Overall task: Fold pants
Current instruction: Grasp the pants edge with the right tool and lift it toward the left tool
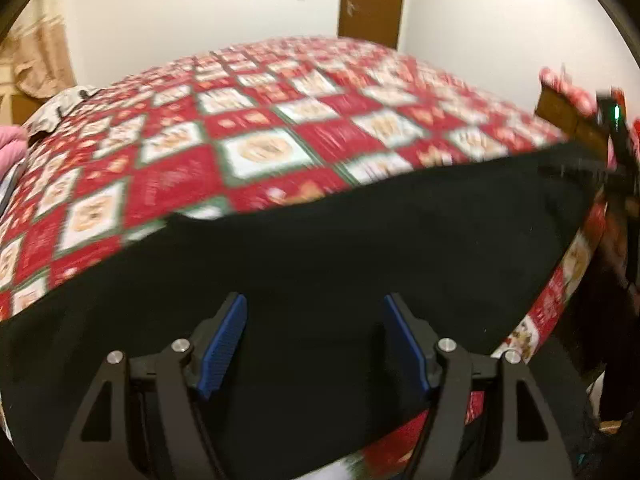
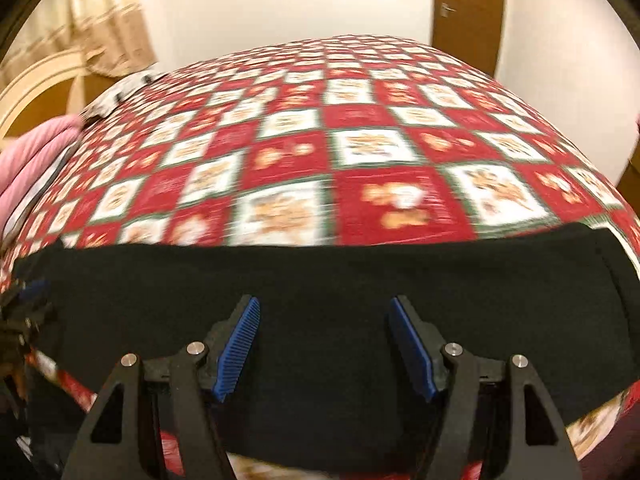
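Black pants [image 1: 320, 248] lie flat in a long band across the near edge of a table covered with a red, white and green checked cloth [image 1: 256, 128]. My left gripper [image 1: 314, 308] is open, its blue pads spread above the black fabric, holding nothing. My right gripper [image 2: 324, 312] is also open over the pants [image 2: 320, 276] and empty. In the left wrist view the right gripper [image 1: 616, 148] shows at the far right by the pants' end. In the right wrist view the left gripper [image 2: 24, 304] shows at the far left edge. Both views are blurred.
A pink folded cloth [image 2: 36, 160] sits at the table's left edge, with a patterned white item [image 2: 120, 92] behind it. A beige curtain [image 2: 92, 20] hangs at left. A brown door [image 2: 468, 12] stands behind the table. The table edge drops off at the right [image 1: 560, 280].
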Tool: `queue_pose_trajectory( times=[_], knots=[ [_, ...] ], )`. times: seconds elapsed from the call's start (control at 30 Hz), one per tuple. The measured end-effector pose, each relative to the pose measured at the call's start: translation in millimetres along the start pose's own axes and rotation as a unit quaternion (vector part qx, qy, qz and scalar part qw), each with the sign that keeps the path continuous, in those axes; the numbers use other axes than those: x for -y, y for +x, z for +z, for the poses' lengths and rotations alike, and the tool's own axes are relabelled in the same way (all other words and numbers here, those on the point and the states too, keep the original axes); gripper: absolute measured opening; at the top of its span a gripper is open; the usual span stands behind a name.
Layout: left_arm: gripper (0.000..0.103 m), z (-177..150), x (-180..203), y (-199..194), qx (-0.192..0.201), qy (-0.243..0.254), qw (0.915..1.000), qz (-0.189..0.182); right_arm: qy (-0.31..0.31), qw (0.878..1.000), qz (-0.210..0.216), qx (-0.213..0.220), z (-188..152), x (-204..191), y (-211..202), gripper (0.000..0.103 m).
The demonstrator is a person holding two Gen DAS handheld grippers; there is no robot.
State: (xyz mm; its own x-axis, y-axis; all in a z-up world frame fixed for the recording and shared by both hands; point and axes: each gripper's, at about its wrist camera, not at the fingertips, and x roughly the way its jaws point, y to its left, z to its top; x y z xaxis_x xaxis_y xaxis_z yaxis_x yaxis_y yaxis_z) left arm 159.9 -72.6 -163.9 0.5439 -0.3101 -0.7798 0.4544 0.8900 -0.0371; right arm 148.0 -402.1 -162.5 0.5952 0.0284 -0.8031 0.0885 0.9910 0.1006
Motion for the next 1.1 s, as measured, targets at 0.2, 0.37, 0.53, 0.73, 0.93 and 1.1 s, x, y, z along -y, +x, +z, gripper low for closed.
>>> queue_pose_trajectory(
  times=[0.2, 0.37, 0.53, 0.73, 0.93, 1.1],
  knots=[
    [0.073, 8, 30, 2, 0.006, 0.043, 0.9989, -0.017, 0.042, 0.995, -0.027, 0.086, 34, 71, -65, 0.068],
    [0.073, 13, 31, 9, 0.012, 0.029, 0.9994, -0.016, 0.105, 0.990, -0.059, 0.069, 45, 148, -69, 0.068],
    [0.073, 16, 33, 12, 0.016, 0.016, 0.9996, -0.015, 0.132, 0.990, -0.020, 0.041, 37, 174, -59, 0.067],
    [0.073, 16, 32, 12, 0.020, 0.008, 0.9997, -0.013, 0.136, 0.991, 0.005, 0.015, 24, 178, -36, 0.032],
    [0.078, 17, 34, 18, 0.026, 0.015, 0.9995, -0.009, 0.115, 0.992, -0.006, 0.041, 29, 166, -40, 0.012],
    [0.078, 18, 34, 17, 0.033, 0.004, 0.9994, -0.010, 0.101, 0.994, -0.038, 0.035, 38, 163, -29, 0.012]
  ],
)
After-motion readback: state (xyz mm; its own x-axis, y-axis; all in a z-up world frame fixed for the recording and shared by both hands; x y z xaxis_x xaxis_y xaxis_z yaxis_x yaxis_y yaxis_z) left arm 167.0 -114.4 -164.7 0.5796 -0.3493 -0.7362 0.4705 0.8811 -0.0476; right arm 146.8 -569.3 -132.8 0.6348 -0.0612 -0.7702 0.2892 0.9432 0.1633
